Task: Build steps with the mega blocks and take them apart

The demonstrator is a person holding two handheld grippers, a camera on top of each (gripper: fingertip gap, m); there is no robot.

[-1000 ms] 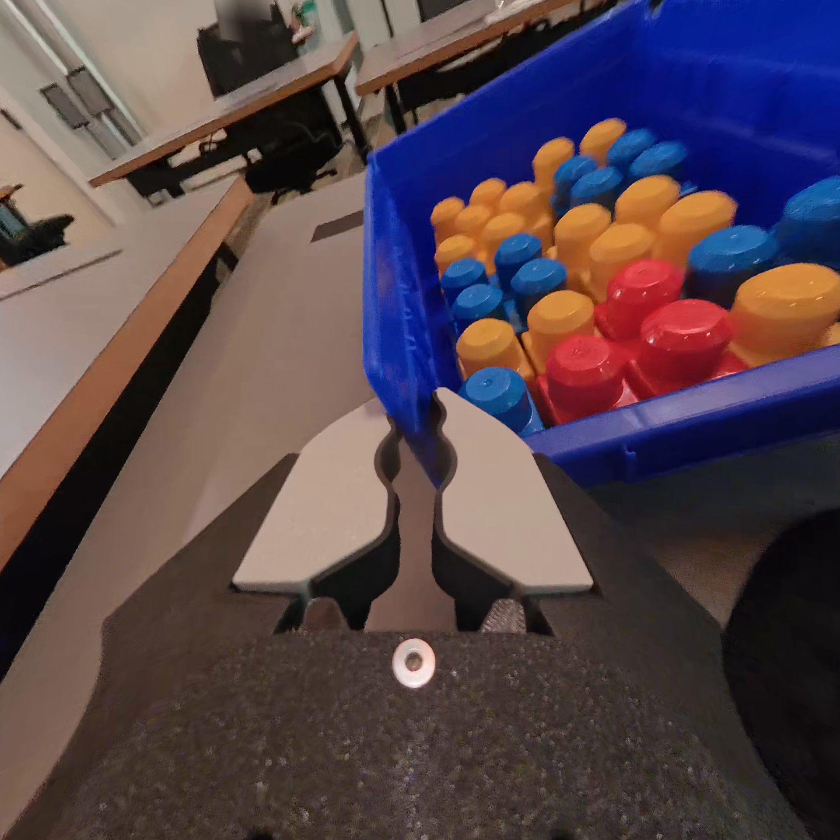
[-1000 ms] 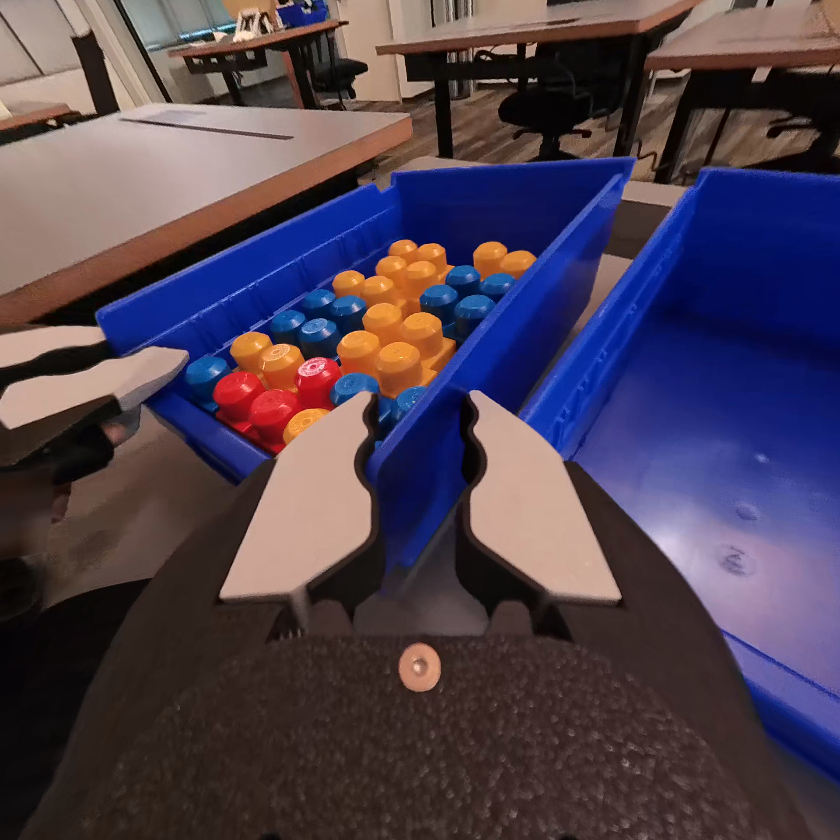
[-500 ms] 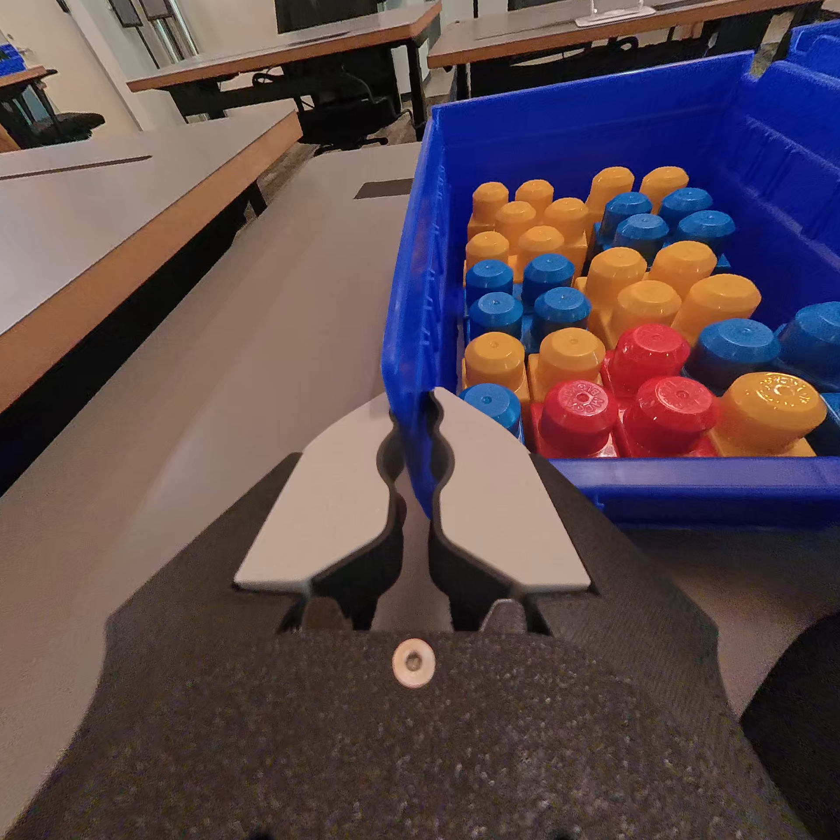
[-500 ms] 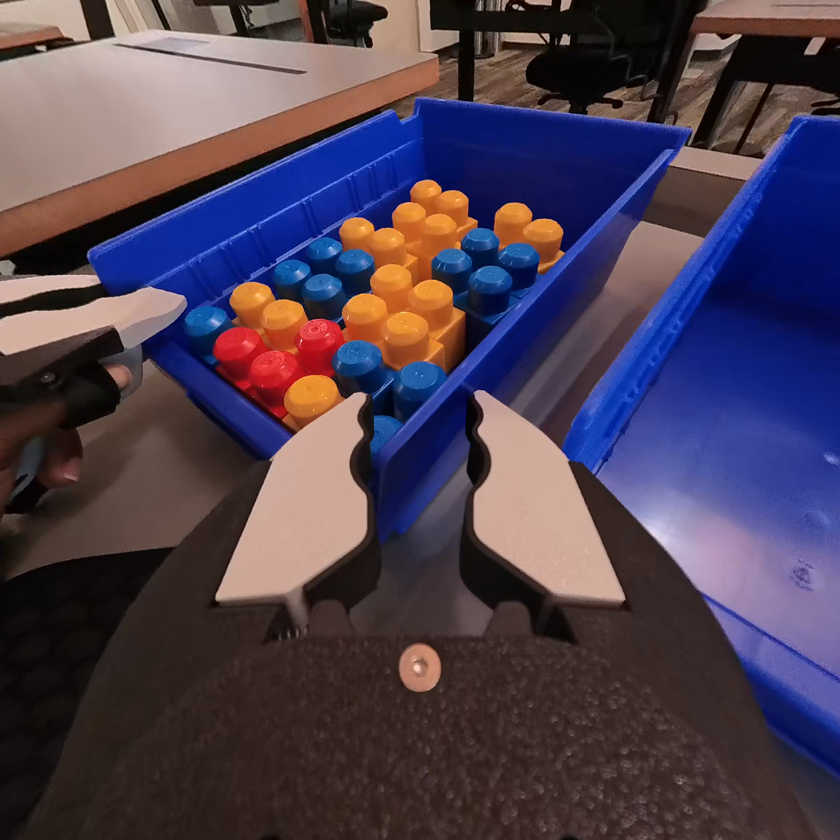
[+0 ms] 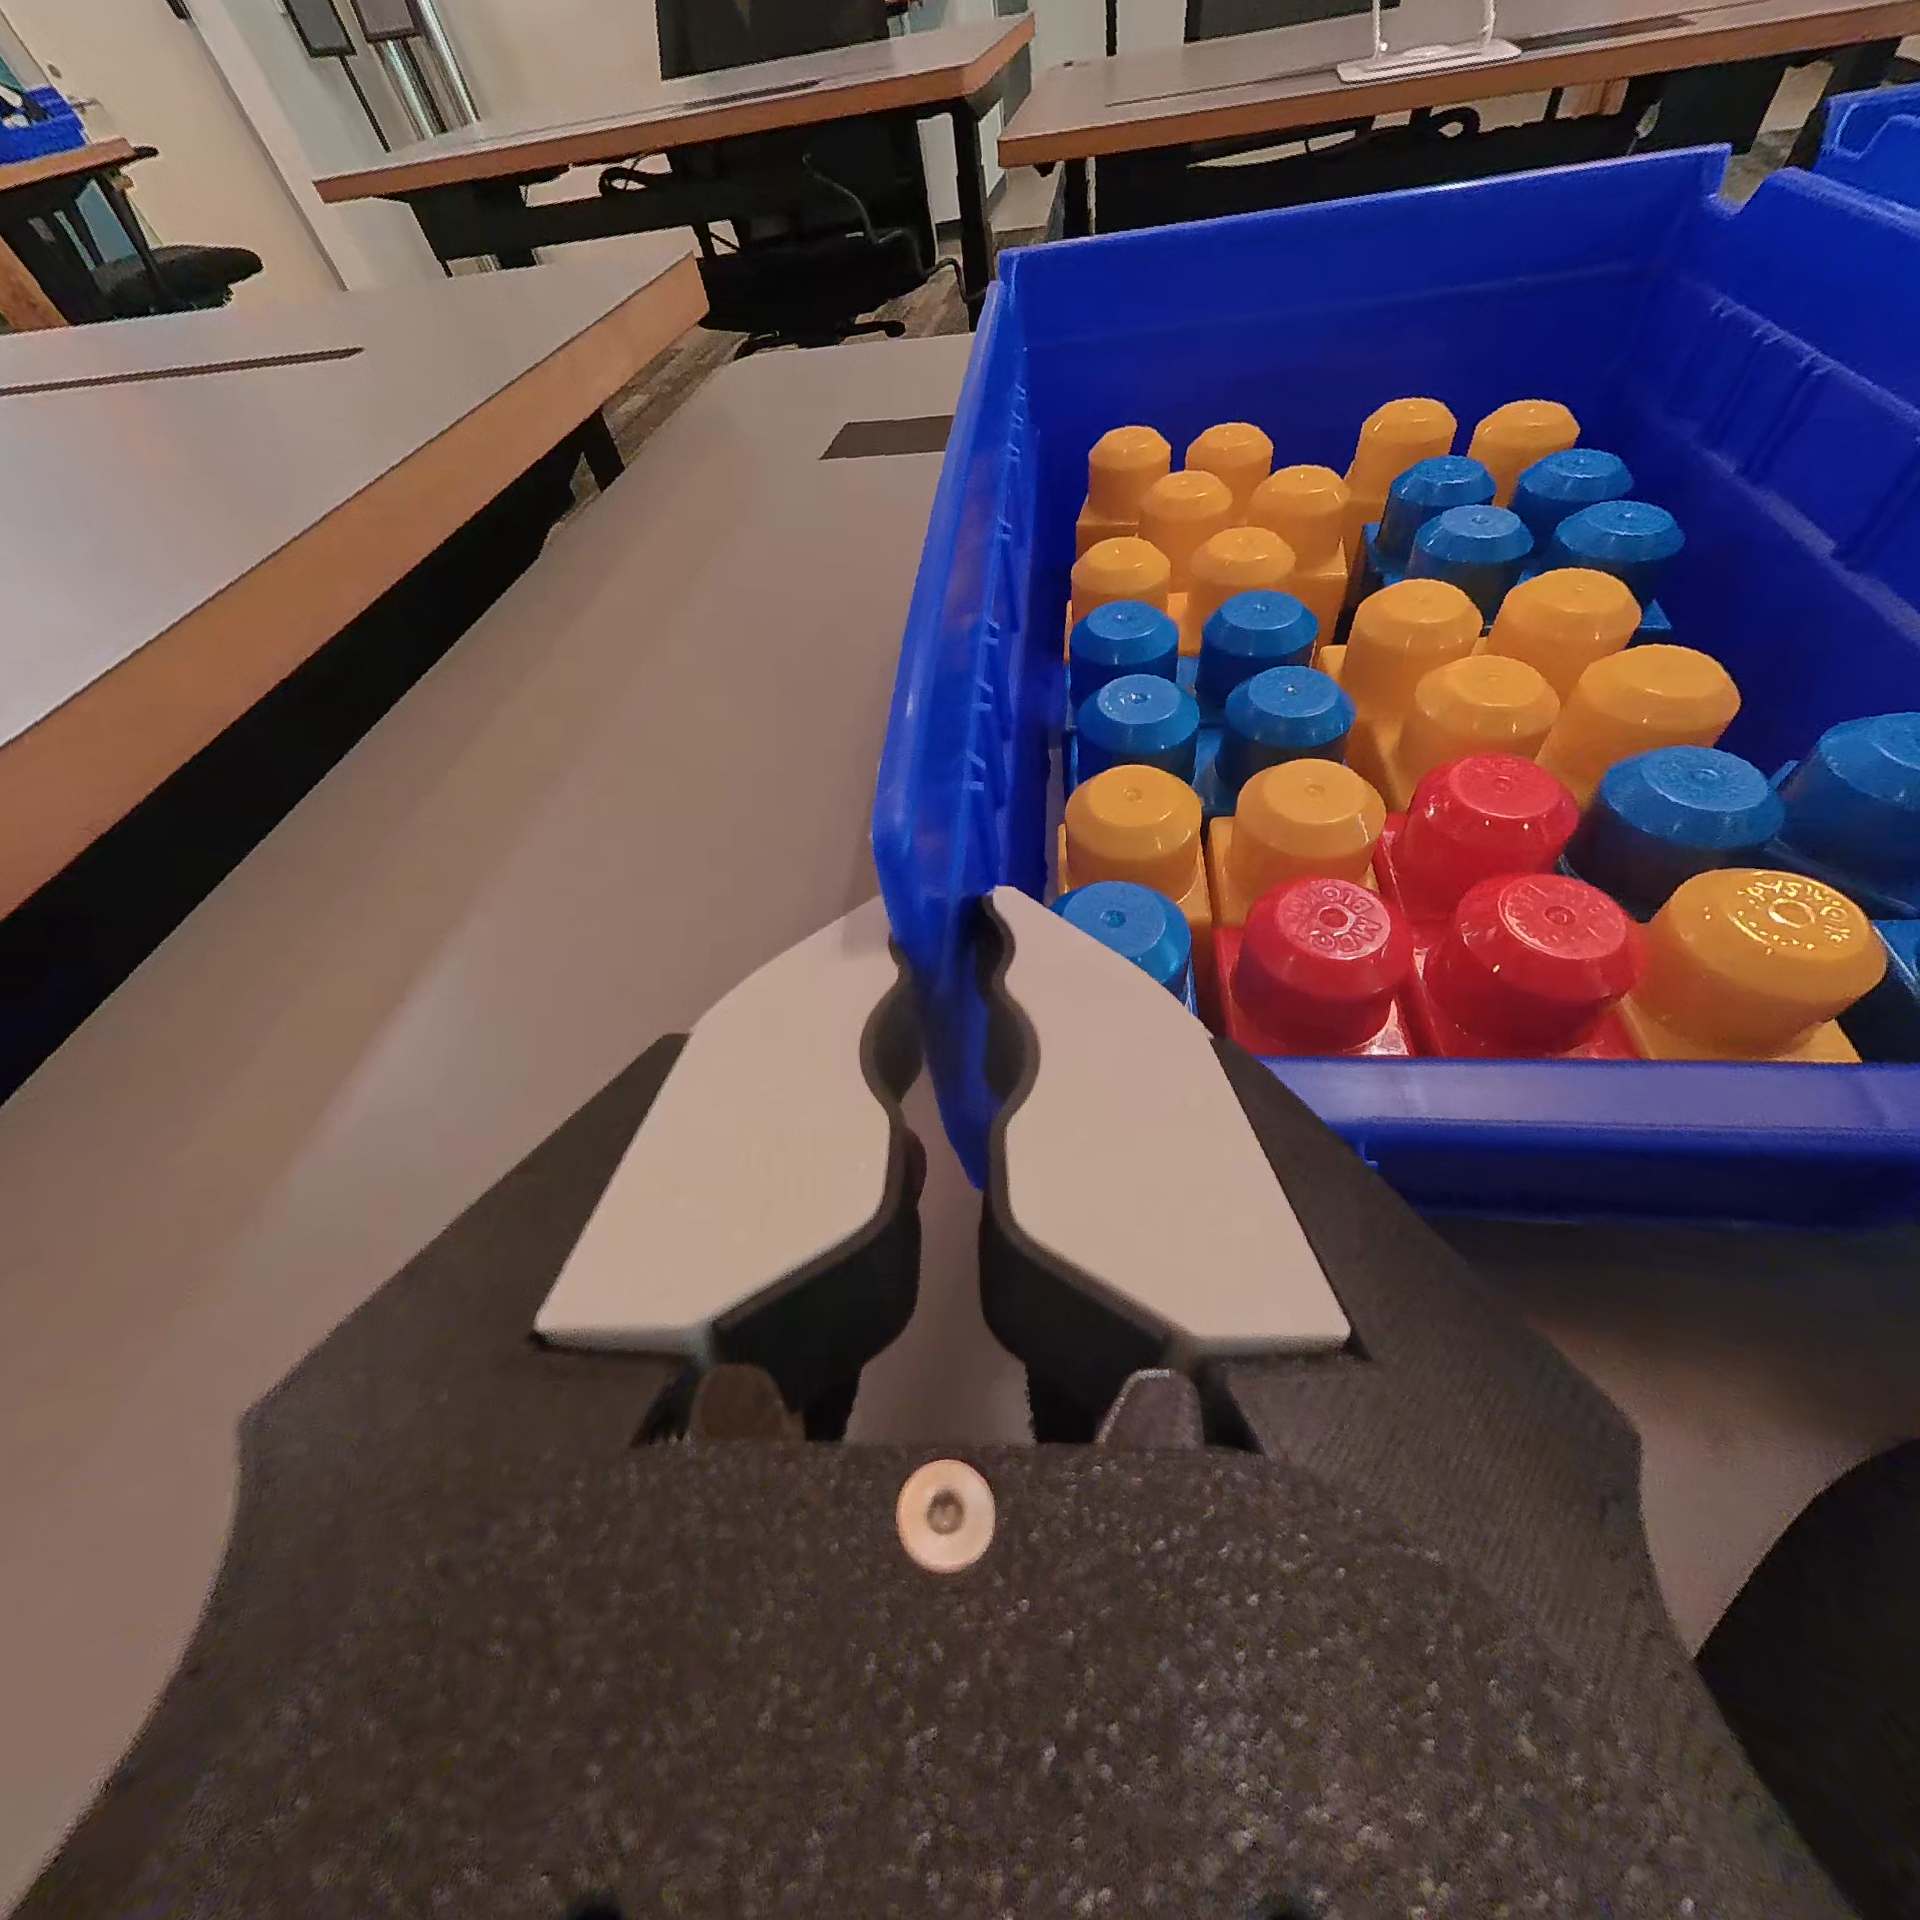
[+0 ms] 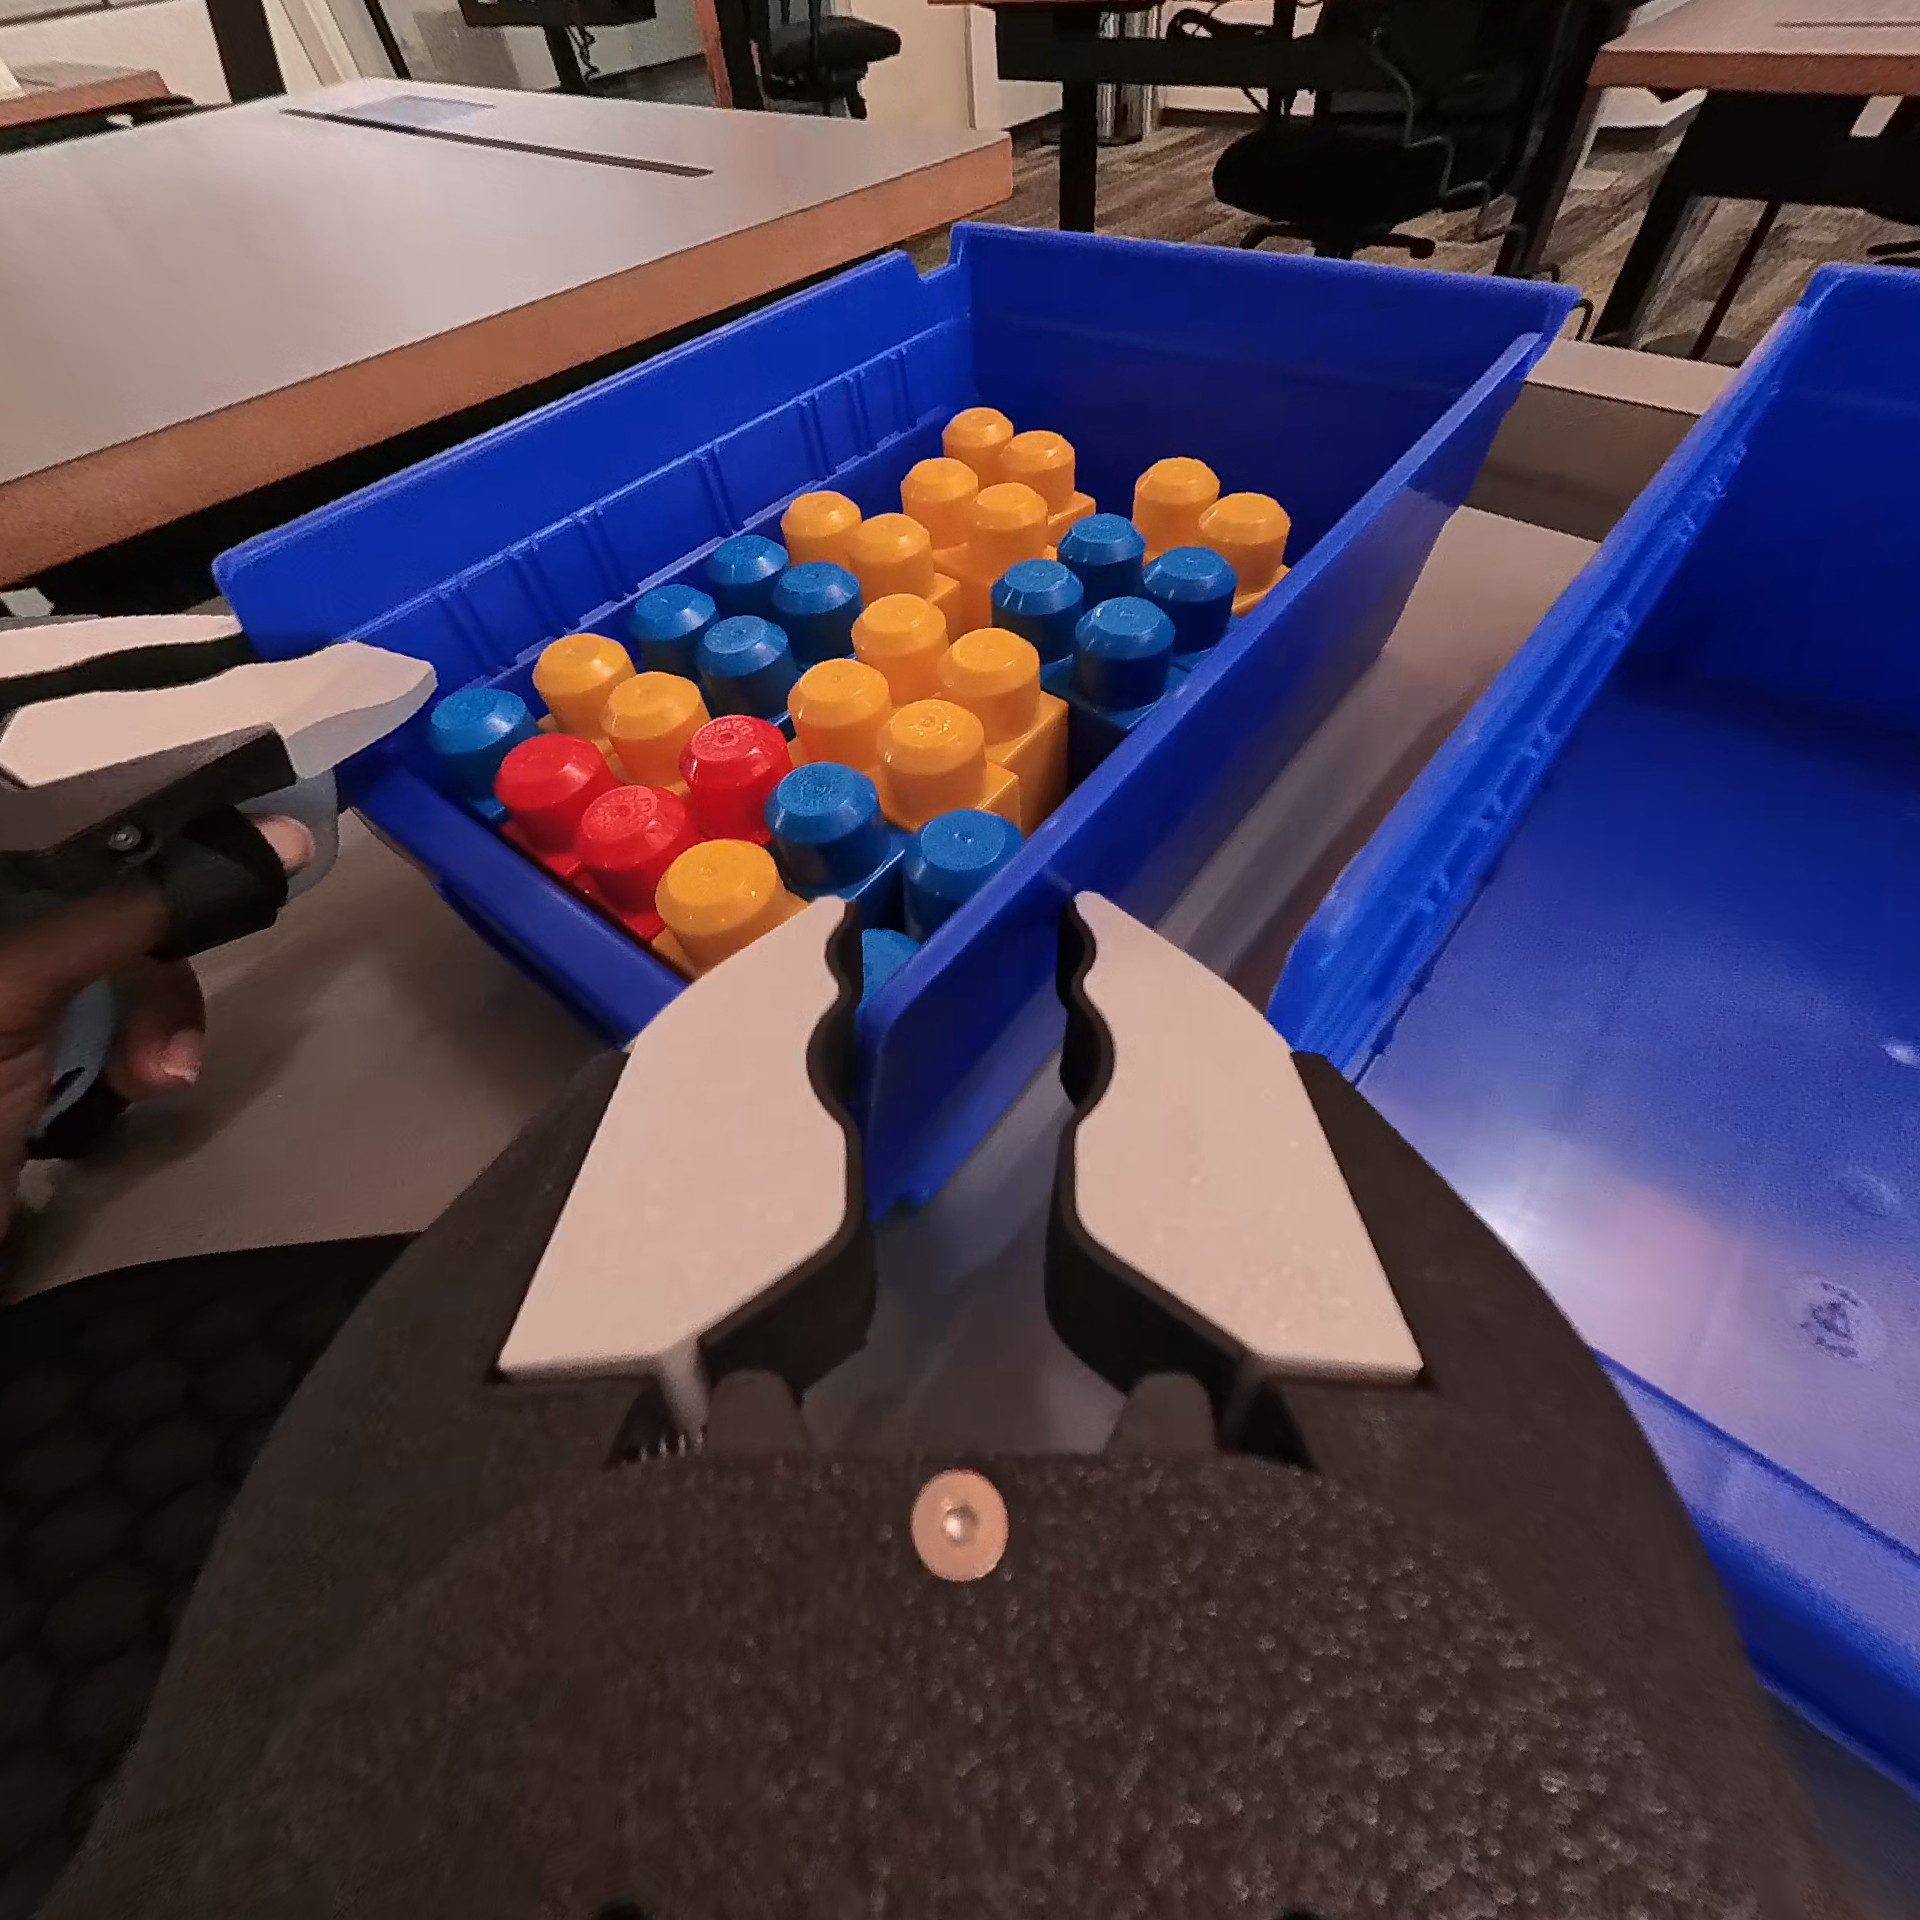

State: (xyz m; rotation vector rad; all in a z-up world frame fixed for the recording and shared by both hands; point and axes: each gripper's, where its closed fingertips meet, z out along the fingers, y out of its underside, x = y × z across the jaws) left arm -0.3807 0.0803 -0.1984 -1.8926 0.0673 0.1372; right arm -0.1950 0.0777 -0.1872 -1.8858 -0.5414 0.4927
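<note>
The blue bin (image 6: 582,509) has swung squarer to both cameras. The left gripper (image 5: 940,925) is clenched on its near corner; the right gripper (image 6: 956,914) straddles its wall, released. The mega blocks (image 6: 894,644) lie inside, nothing built yet.

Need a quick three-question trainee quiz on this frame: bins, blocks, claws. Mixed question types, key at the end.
1. True or false: the red blocks sit at the end of the block bin nearest the claws.
2. What stands between the fingers of the left claw? A. the block bin's corner wall; B. a red block; C. nothing.
3. Fill in: the right claw, astride the bin's side wall with a clear gap on one side, is ___ (open/shut).

Key: 1 true; 2 A; 3 open.
</note>
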